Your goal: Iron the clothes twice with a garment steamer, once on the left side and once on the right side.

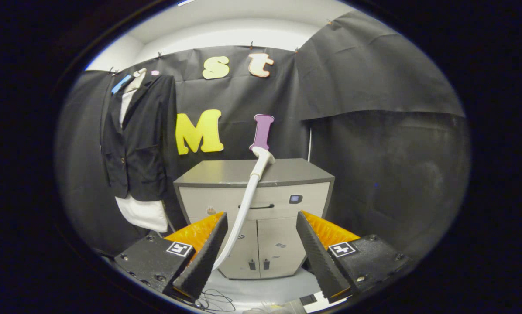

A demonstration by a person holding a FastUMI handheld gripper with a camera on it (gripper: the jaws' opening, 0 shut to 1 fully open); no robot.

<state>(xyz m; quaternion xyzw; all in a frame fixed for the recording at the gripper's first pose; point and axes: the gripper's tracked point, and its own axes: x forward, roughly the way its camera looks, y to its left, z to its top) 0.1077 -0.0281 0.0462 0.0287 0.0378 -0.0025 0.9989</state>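
Gripper (261,244) held wide open, nothing between the fingers. Beyond them a grey cabinet (254,209) is seen against the booth wall. The garment steamer (248,196) is lying with its head on the cabinet top, its white handle hanging down the front. A dark jacket (139,139) over a white shirt (143,213) is hung left of the cabinet.

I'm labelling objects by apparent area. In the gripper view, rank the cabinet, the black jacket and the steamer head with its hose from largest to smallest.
1. Cabinet, largest.
2. Black jacket, somewhat smaller.
3. Steamer head with its hose, thinnest by far.
The open gripper holds nothing.
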